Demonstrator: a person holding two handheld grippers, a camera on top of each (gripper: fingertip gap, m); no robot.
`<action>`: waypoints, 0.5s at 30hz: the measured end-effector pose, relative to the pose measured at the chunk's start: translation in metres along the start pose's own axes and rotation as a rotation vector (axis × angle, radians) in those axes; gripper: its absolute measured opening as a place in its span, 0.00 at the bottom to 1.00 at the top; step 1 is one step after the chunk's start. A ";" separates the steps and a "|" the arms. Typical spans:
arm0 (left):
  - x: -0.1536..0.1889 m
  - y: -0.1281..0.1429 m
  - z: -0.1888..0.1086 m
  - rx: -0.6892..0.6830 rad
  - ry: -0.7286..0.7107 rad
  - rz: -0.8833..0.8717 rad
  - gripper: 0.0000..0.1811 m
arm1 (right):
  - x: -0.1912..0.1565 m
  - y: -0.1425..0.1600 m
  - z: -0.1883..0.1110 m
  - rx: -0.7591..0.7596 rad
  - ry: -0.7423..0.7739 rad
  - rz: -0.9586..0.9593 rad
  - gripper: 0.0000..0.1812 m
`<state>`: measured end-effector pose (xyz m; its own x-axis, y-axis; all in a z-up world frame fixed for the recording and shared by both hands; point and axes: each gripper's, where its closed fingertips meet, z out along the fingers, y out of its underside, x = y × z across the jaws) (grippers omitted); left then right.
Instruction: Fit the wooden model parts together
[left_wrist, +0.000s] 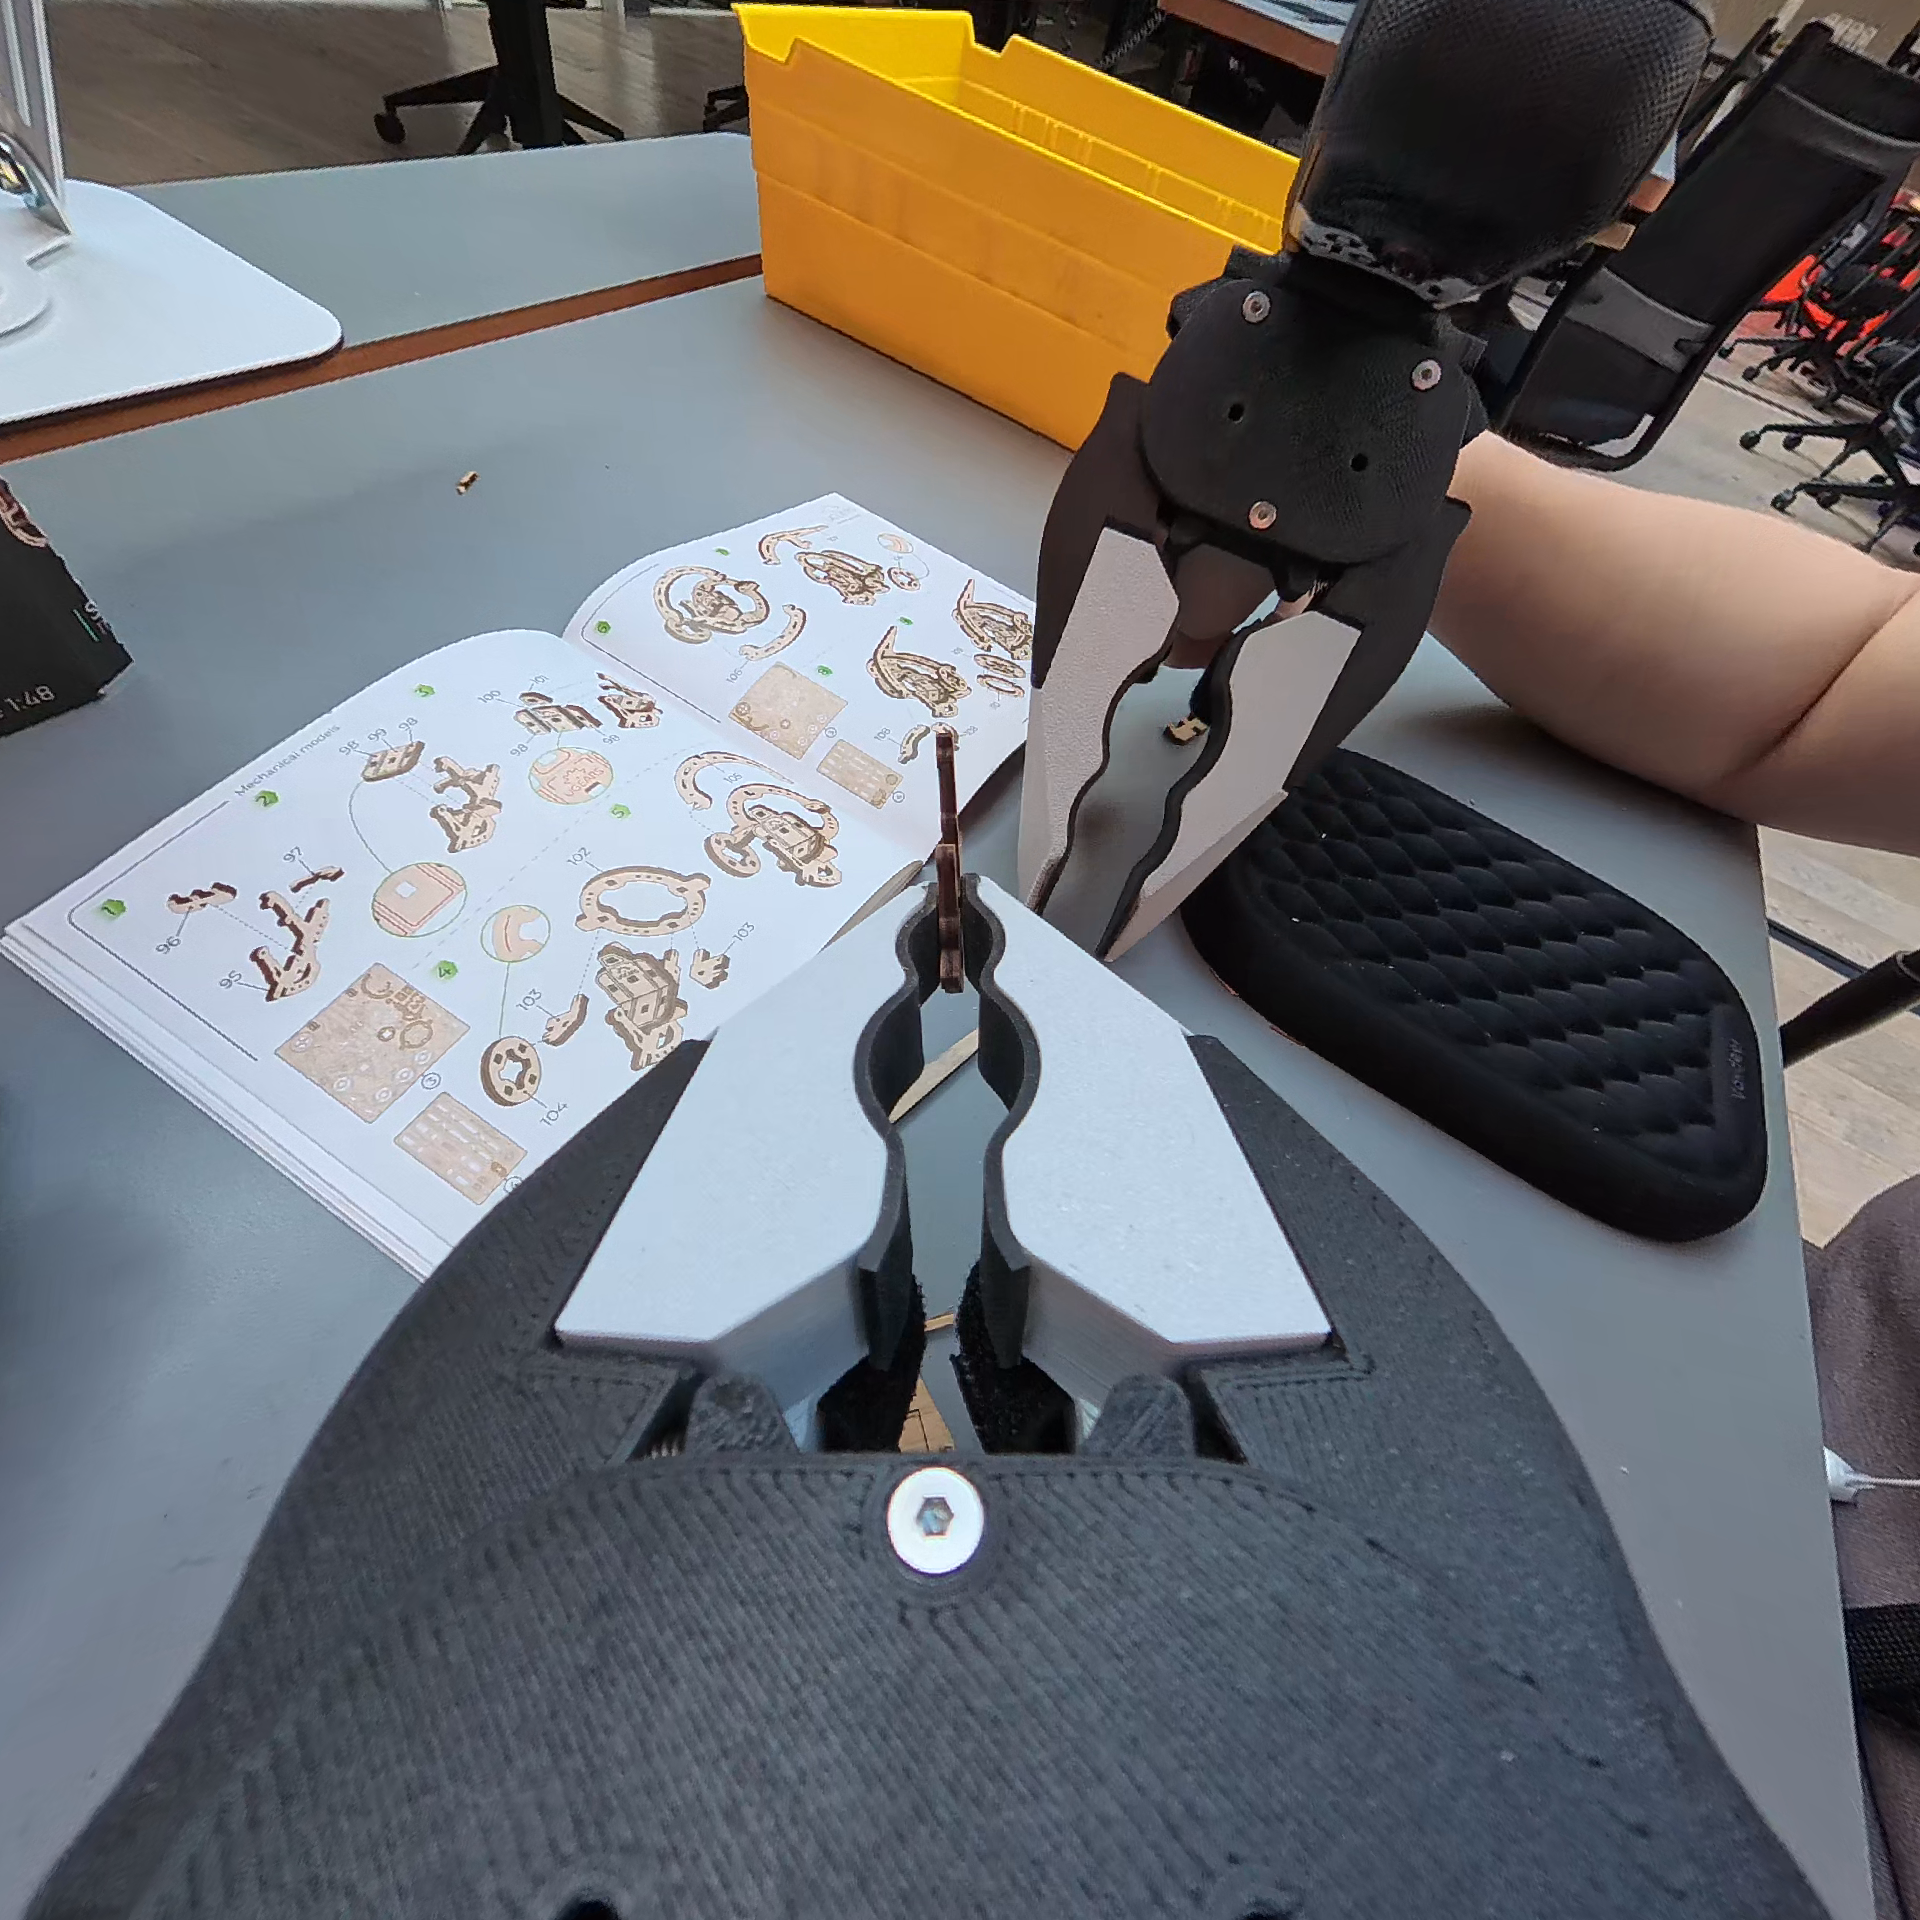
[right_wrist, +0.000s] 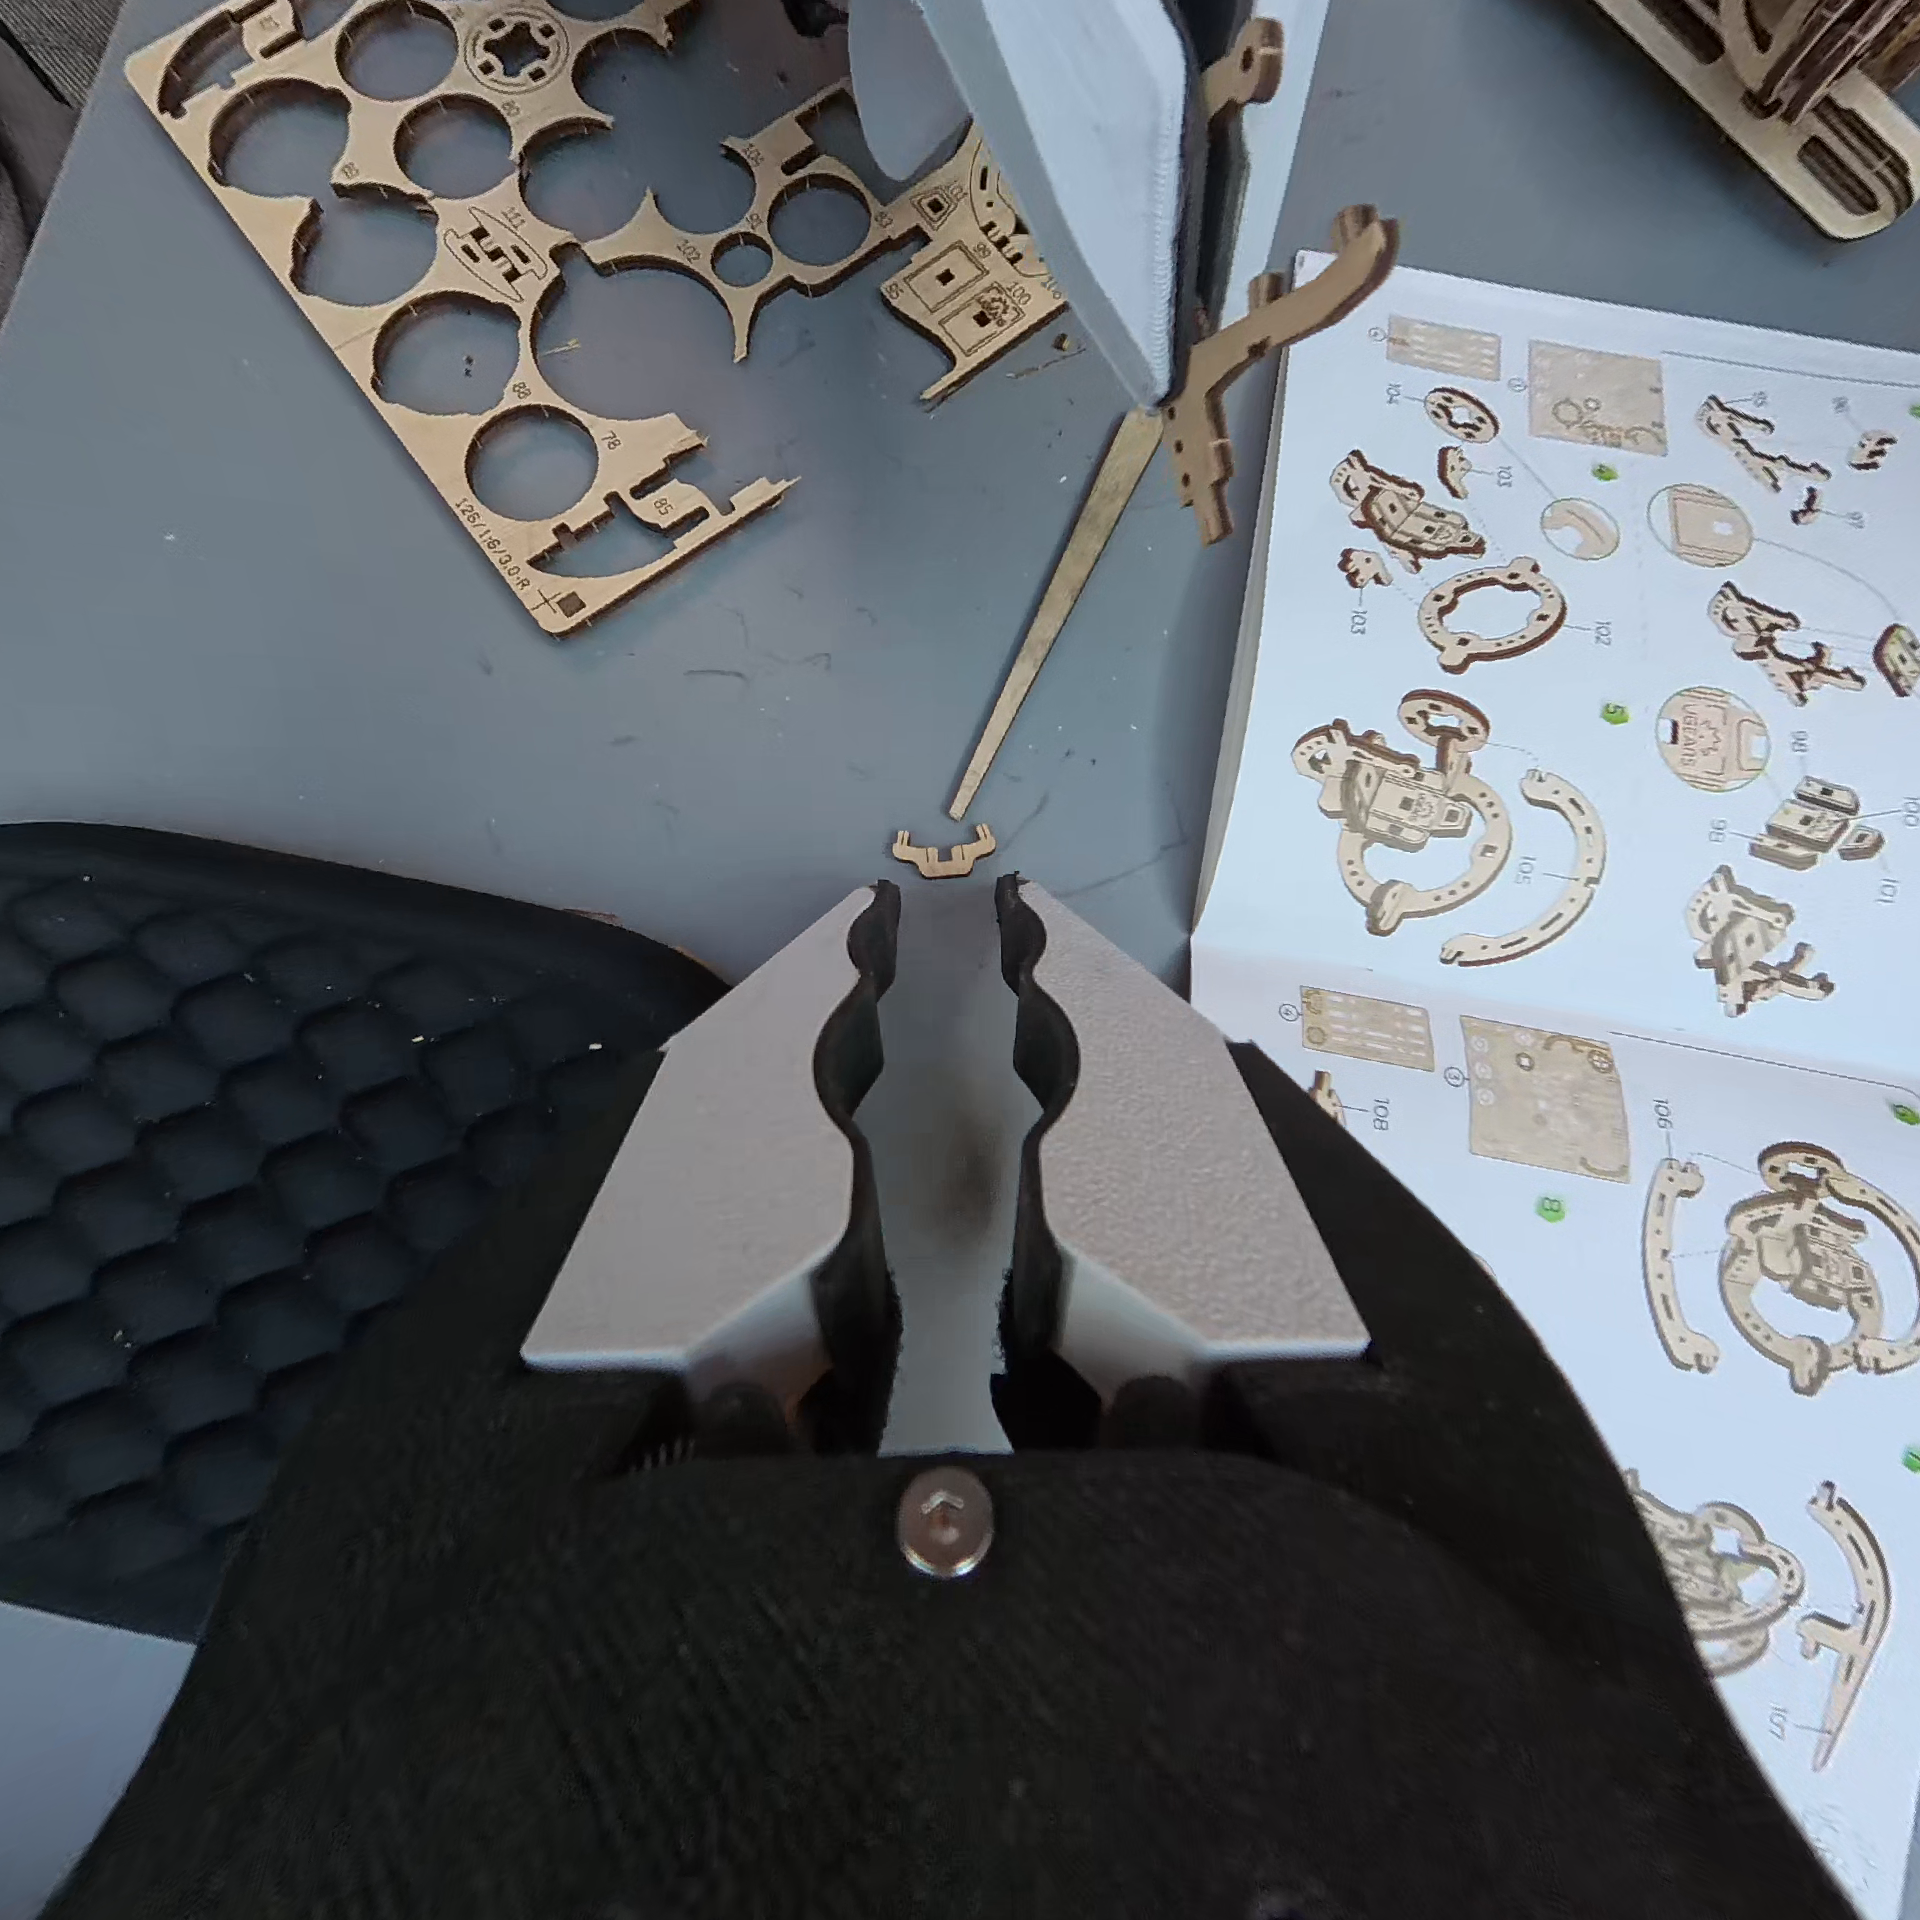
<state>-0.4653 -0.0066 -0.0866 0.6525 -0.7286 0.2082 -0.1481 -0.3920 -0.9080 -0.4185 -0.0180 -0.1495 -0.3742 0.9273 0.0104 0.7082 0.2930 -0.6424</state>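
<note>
Left hand-held gripper (left_wrist: 948, 914) pinches wooden part (left_wrist: 945, 831); printed booklet (left_wrist: 416, 883) beside

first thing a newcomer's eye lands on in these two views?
Likely the left claw, shut on a thin wooden part held upright over the open instruction booklet. Next, the right claw, open and pointing down at a small notched wooden piece lying on the grey table just ahead of its tips. The bright yellow bin at the table's far edge also stands out.
</note>
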 end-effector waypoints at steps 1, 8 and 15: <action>0.000 0.000 0.000 0.001 0.000 -0.002 0.00 | 0.001 0.001 0.002 -0.005 0.002 -0.007 0.10; -0.001 -0.001 -0.001 0.002 0.001 -0.002 0.00 | 0.001 -0.002 0.004 0.039 -0.025 0.004 0.09; 0.000 0.002 0.001 0.000 0.030 -0.042 0.00 | -0.003 -0.007 0.008 0.071 -0.042 -0.013 0.05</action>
<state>-0.4652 -0.0065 -0.0884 0.6356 -0.7281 0.2567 -0.1215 -0.4227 -0.8981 -0.4268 -0.0247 -0.1514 -0.4091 0.9124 -0.0126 0.6595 0.2861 -0.6951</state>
